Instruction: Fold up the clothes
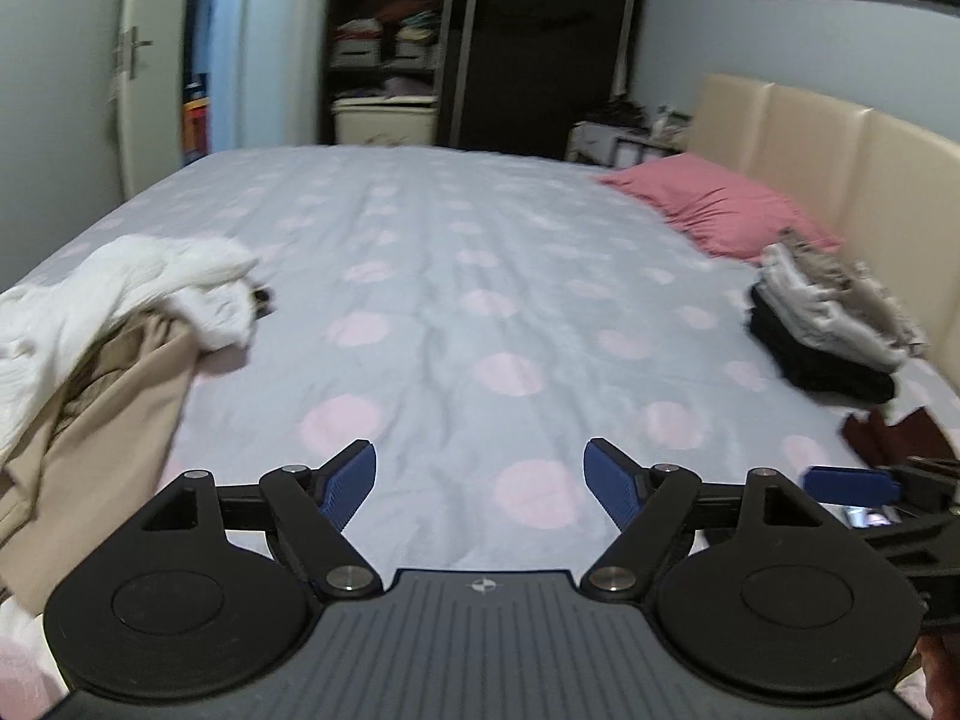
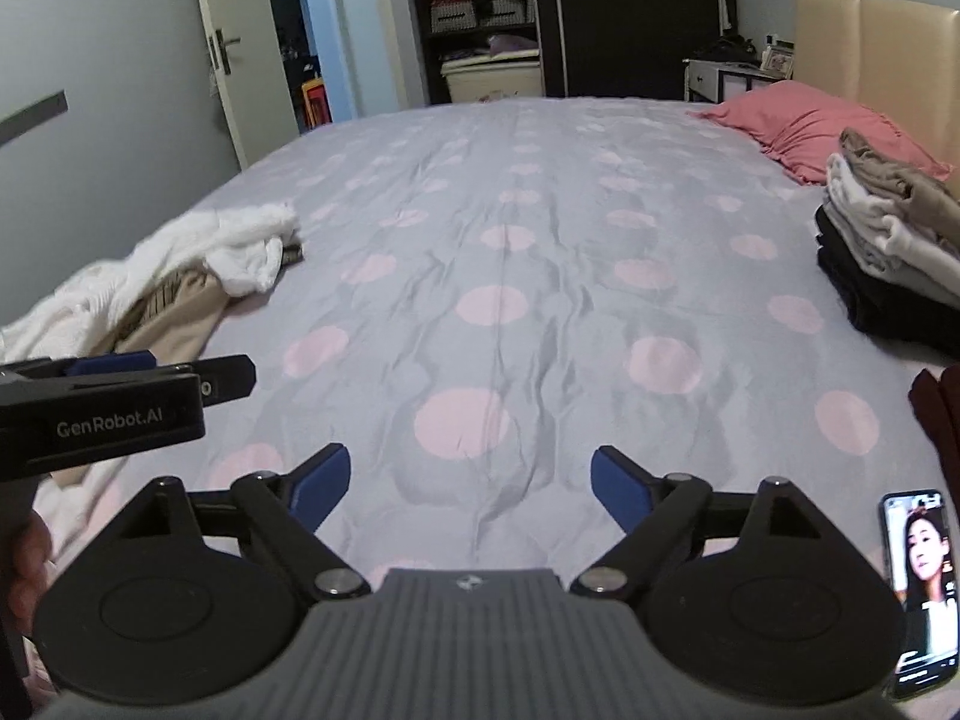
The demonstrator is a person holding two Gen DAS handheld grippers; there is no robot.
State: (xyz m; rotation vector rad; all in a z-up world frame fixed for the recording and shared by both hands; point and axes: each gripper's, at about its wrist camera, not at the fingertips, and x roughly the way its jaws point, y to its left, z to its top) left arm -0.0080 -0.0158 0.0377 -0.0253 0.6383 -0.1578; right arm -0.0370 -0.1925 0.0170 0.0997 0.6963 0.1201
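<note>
The left gripper and the right gripper both stood wide open and empty above the bedsheet. The unfolded pile of clothes lay to their left, nearer the left gripper; the folded stack was far right.

A pale grey bedsheet with pink dots carries a pink pillow, white garment, beige garment and black-white-beige stack.
</note>
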